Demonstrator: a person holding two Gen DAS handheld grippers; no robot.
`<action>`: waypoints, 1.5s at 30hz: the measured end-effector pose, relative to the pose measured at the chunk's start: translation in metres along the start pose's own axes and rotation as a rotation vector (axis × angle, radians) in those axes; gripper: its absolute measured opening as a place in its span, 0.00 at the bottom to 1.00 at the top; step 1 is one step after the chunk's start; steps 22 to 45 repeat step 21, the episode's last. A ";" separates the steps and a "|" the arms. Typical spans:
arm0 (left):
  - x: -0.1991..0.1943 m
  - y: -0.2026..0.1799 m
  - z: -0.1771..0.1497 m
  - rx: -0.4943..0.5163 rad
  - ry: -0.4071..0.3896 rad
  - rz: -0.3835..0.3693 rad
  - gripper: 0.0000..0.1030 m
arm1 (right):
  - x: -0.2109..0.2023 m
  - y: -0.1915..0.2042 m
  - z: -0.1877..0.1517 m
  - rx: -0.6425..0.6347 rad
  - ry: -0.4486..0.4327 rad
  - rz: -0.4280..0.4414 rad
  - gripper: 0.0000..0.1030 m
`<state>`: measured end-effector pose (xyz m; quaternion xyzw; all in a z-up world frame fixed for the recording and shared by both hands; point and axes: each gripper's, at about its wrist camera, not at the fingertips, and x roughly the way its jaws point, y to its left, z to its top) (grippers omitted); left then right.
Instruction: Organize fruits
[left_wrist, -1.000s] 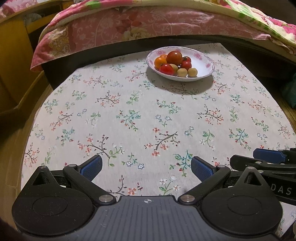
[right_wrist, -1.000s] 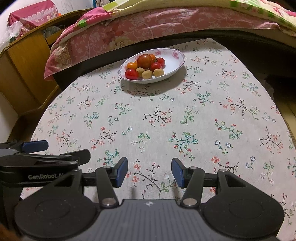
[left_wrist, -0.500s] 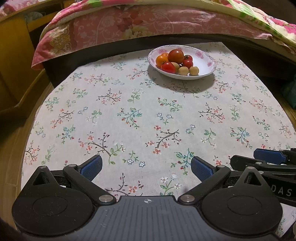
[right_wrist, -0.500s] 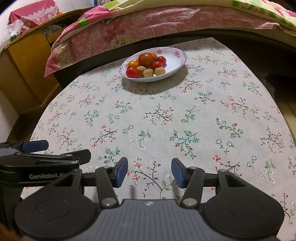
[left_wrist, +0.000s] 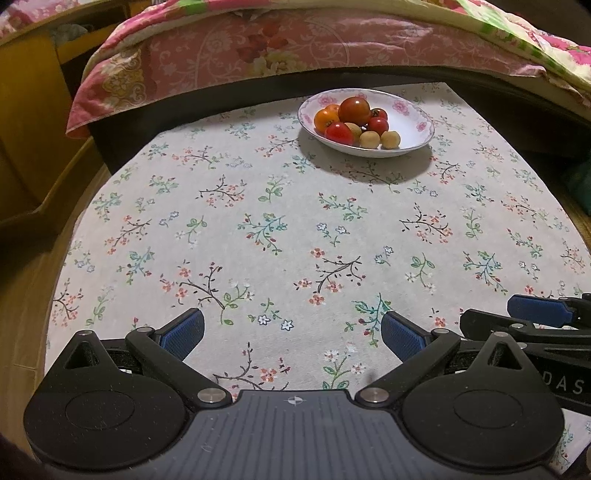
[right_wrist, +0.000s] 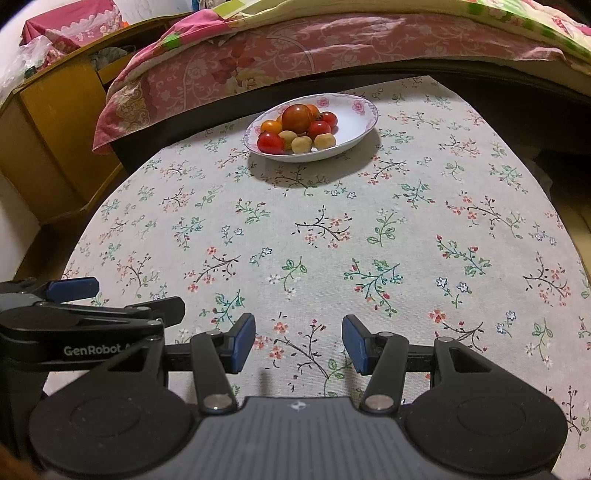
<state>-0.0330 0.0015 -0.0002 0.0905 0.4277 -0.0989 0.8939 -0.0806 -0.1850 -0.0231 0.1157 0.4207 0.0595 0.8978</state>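
With all the fruit (left_wrist: 354, 123) piled in the bowl (left_wrist: 413, 122) at the counter's (left_wrist: 295, 221) far edge, both grippers hang well short, left gripper (left_wrist: 291, 332) spread wide, right gripper (right_wrist: 298, 343) part open, both empty. Best to reach for one outer fruit, closing gently.

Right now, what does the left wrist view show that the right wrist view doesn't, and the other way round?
Only the left wrist view: the left tool head-on, jaws wide open and empty.

Only the right wrist view: the right tool head-on, open and empty, a white bag and a pink box on the cabinet.

Both: the plate of fruit on the floral cloth, the pink quilt behind it, and a side glimpse of the other tool.
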 end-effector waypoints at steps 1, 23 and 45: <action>0.000 0.000 0.000 0.001 -0.001 0.001 1.00 | 0.000 0.000 0.000 0.000 0.000 0.000 0.46; 0.000 0.001 0.000 -0.006 -0.003 0.015 1.00 | 0.001 0.001 0.000 -0.001 -0.002 0.004 0.48; 0.000 0.001 0.000 -0.006 -0.003 0.015 1.00 | 0.001 0.001 0.000 -0.001 -0.002 0.004 0.48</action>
